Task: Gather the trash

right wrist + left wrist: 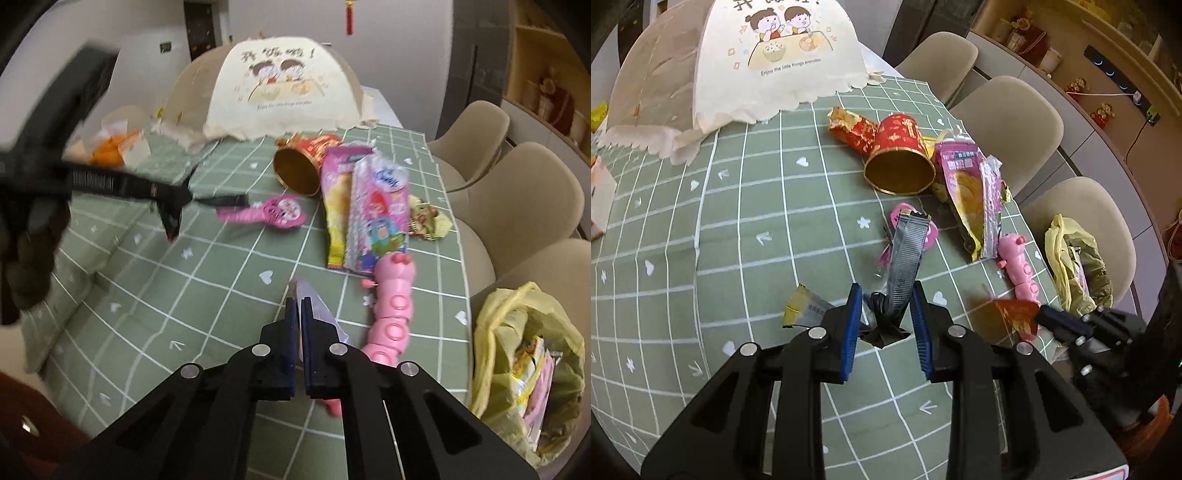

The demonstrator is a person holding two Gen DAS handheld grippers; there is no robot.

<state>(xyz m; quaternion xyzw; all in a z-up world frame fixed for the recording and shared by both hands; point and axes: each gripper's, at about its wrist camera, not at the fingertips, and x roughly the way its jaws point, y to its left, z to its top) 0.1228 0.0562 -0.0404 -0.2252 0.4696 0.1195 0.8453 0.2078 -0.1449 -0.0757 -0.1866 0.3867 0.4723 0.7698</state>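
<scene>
My left gripper (886,295) has its jaws apart around a grey and black wrapper (905,254) that stands up between the blue pads; whether they pinch it I cannot tell. My right gripper (298,306) is shut on a thin wrapper (321,310), red and gold in the left wrist view (1015,314). It hangs near the yellow trash bag (517,354) at the table's right edge. More trash lies on the green checked tablecloth (738,221): a red and gold paper cup (901,155), a pink snack bag (964,199), a pink lollipop wrapper (269,212), and a small yellow and white wrapper (803,306).
A pink toy caterpillar (391,306) lies beside the right gripper. A cream mesh food cover (738,62) stands at the back of the table. Beige chairs (1008,122) line the right side. A white box with orange content (118,144) sits at the far left.
</scene>
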